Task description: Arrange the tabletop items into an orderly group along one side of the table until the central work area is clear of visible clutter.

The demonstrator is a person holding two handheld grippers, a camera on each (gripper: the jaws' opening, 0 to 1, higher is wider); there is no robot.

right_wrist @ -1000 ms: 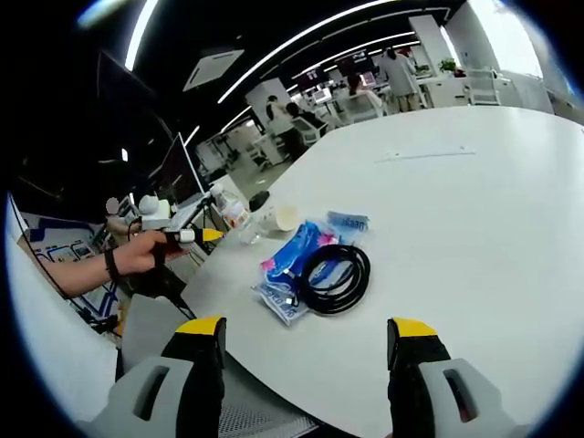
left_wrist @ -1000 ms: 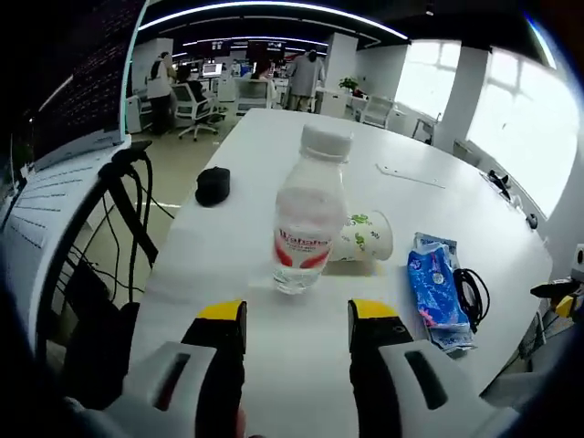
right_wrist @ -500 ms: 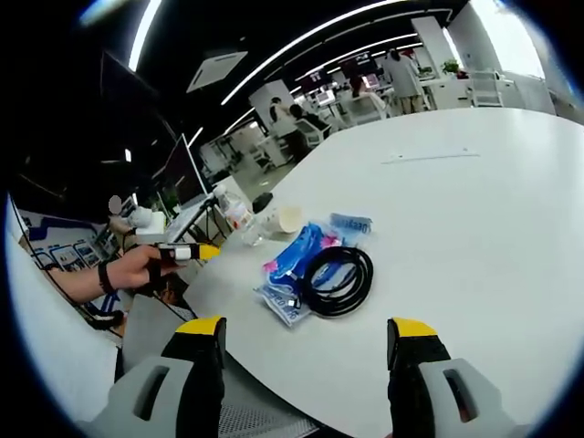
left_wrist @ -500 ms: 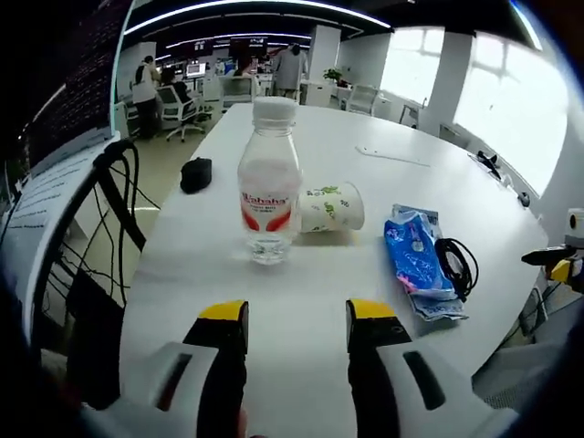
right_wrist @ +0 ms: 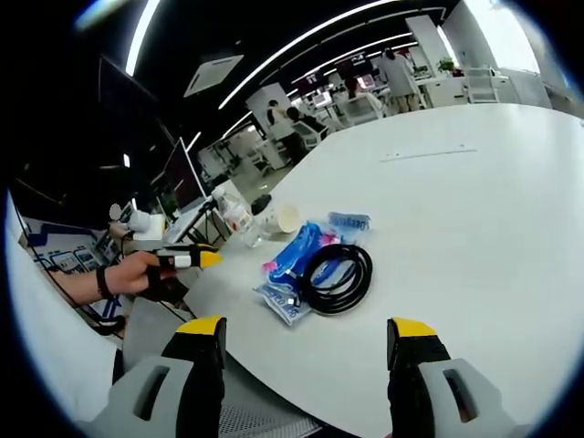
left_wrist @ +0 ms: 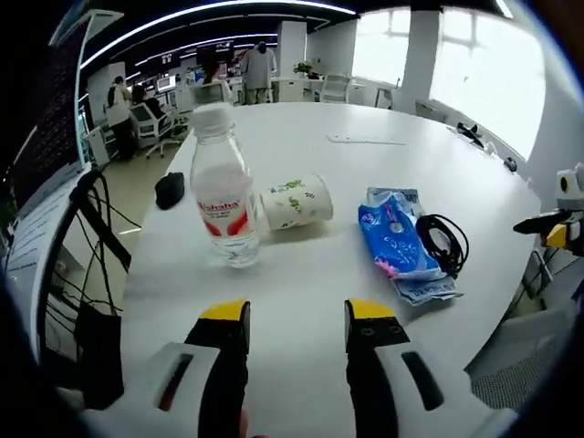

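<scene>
A clear water bottle (left_wrist: 222, 196) with a red label stands upright near the white table's (left_wrist: 301, 292) edge. Beside it a paper cup (left_wrist: 294, 201) lies on its side. To the right lies a blue packet (left_wrist: 394, 242) with a coiled black cable (left_wrist: 444, 242) partly on it. My left gripper (left_wrist: 297, 315) is open, short of the bottle, with nothing between its jaws. My right gripper (right_wrist: 307, 328) is open off the table's edge, facing the packet (right_wrist: 297, 260) and cable (right_wrist: 336, 278). The left gripper (right_wrist: 187, 260) is seen there in a person's hand.
A small black object (left_wrist: 169, 189) sits behind the bottle near the table's left edge. A thin flat strip (left_wrist: 365, 140) lies farther back. Black cables and a frame (left_wrist: 96, 237) hang off the left side. Office desks, chairs and people stand beyond the table's far end.
My left gripper has drawn back from the bottle and swung right, so the bottle sits farther off and to the left. The table items have not moved. The right gripper held still.
</scene>
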